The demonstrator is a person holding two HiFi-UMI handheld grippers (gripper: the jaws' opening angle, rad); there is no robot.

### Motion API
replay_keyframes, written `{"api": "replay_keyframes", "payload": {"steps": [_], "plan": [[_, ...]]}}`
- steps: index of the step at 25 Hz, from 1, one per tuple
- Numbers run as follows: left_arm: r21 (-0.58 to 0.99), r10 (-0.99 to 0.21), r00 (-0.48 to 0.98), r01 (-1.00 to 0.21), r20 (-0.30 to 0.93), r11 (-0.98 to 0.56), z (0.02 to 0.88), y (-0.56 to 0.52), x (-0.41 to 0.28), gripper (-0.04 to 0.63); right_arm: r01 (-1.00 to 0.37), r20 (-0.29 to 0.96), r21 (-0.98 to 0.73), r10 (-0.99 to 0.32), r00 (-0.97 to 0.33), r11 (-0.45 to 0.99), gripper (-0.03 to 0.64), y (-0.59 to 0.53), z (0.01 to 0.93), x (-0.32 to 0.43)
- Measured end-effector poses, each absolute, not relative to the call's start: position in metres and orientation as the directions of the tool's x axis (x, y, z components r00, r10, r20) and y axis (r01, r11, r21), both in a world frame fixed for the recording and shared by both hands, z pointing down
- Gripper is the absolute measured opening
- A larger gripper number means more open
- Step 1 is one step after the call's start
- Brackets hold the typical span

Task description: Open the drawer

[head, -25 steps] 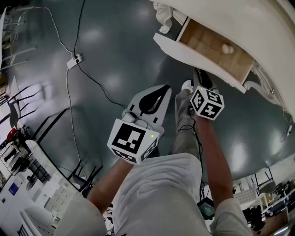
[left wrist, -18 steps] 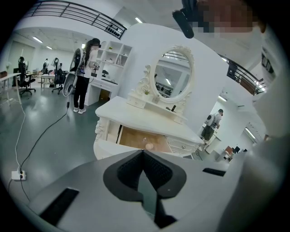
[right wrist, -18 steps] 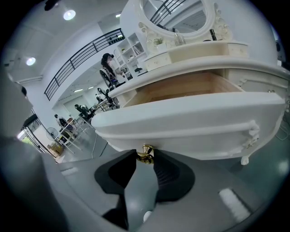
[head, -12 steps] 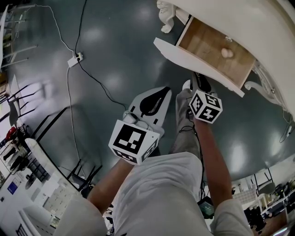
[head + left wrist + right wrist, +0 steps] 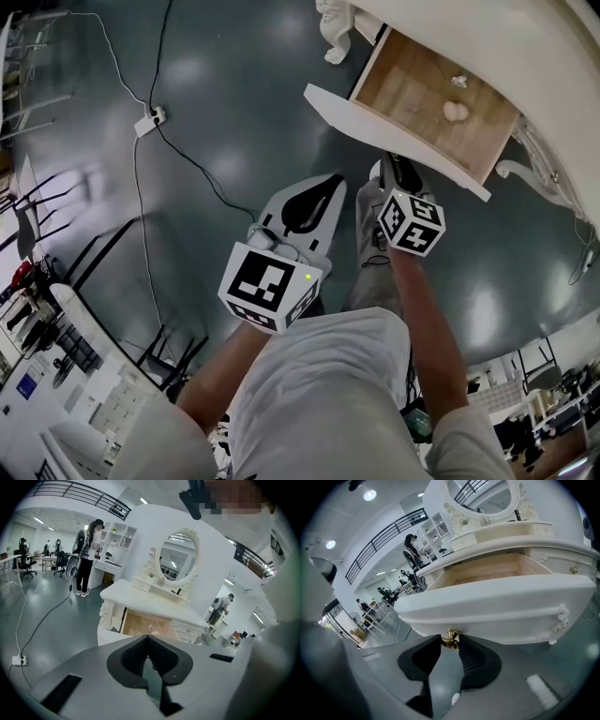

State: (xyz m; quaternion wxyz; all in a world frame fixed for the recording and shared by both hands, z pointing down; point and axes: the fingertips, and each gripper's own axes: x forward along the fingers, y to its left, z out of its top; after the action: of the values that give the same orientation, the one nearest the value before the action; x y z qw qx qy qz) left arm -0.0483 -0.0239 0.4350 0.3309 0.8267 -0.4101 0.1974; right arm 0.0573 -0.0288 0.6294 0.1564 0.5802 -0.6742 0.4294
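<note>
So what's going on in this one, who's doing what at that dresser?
A person with tongs in each hand is opening the wood-lined drawer of a white dressing table. The right tongs are clamped on the drawer's small gold knob. The drawer stands well out, with a small pale object lying inside. The left tongs are shut and empty, held back from the table.

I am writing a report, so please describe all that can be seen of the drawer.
The drawer is white outside with a pale wood-look floor, and it stands pulled well out of the white dressing table. A small pale round thing lies inside. The right tool grips the gold knob on its front panel.
</note>
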Motion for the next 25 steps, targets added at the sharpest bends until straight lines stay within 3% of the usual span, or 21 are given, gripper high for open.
{"api": "replay_keyframes", "payload": {"steps": [25], "plan": [[0.379, -0.528, 0.616, -0.783, 0.585, -0.493, 0.42, -0.018, -0.05, 0.009, -0.926, 0.69, -0.376, -0.675, -0.26, -0.027, 0.15, -0.009, 0.603, 0.059]]}}
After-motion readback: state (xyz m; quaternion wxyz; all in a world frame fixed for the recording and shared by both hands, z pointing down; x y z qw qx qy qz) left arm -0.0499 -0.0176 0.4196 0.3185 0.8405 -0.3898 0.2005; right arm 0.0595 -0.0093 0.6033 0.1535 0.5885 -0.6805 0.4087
